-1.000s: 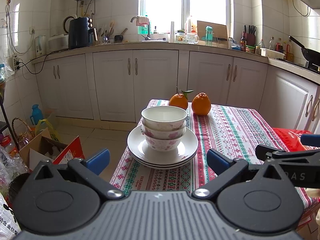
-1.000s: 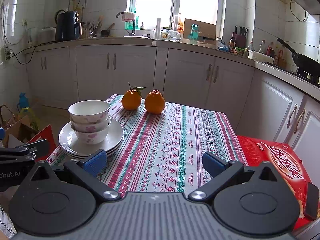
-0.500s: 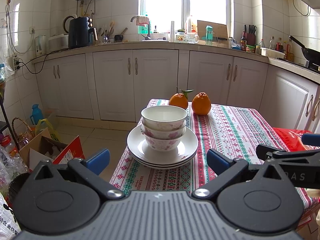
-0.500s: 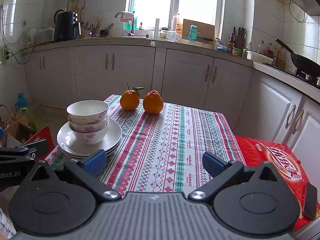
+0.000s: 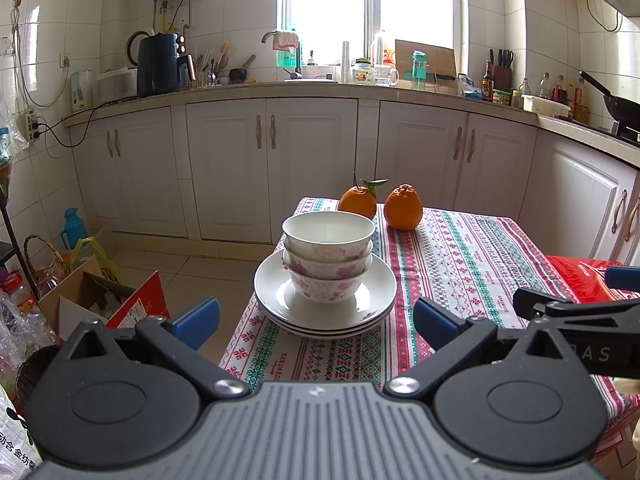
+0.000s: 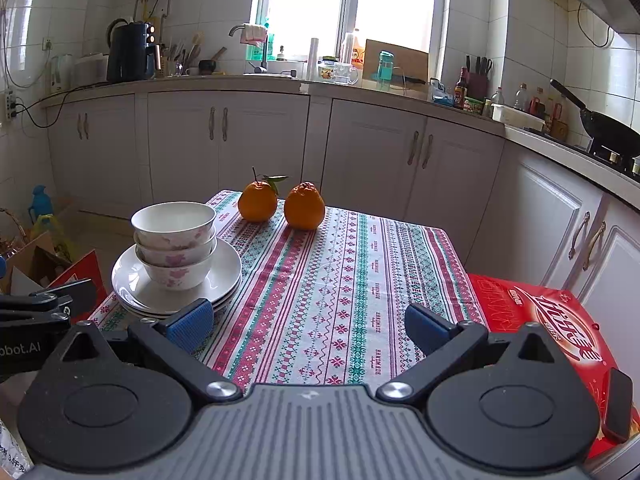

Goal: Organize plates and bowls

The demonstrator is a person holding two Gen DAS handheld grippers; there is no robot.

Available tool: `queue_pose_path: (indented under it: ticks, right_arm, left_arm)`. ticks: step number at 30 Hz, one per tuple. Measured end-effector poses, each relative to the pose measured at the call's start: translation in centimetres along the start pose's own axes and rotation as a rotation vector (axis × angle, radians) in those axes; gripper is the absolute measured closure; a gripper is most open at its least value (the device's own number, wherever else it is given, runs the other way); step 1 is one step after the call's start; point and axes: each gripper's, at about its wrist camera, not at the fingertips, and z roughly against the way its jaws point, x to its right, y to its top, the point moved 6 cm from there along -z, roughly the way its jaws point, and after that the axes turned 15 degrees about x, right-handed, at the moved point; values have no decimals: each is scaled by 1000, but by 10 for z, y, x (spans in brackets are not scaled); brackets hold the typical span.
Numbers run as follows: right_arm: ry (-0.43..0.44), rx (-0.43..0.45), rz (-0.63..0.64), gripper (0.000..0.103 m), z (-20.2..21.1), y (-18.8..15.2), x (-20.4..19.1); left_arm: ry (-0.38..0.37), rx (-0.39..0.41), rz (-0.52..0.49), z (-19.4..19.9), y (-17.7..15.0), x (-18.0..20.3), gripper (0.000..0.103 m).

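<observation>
Three white bowls with pink flowers (image 5: 327,258) are nested upright on a stack of white plates (image 5: 372,300) at the table's left near edge. The same bowls (image 6: 174,240) and plates (image 6: 224,276) show in the right wrist view. My left gripper (image 5: 316,318) is open and empty, just in front of the plates. My right gripper (image 6: 306,326) is open and empty, over the cloth to the right of the plates. Each gripper shows at the edge of the other's view.
Two oranges (image 5: 380,206) sit at the far end of the patterned tablecloth (image 6: 344,280). A red box (image 6: 560,320) lies at the table's right. Cardboard boxes (image 5: 100,296) and bags stand on the floor at left. White cabinets (image 5: 272,168) are behind.
The right gripper's view has shifted slightly lower and closer to the table. The left gripper, bowls and plates have not moved.
</observation>
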Motion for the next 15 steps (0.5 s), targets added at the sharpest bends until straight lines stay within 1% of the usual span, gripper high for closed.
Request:
queue_pose_path:
  ticks: [15]
  right_arm:
    - [-4, 1, -5, 0, -1, 1, 2]
  left_arm:
    - [2, 1, -1, 0, 1, 1, 1]
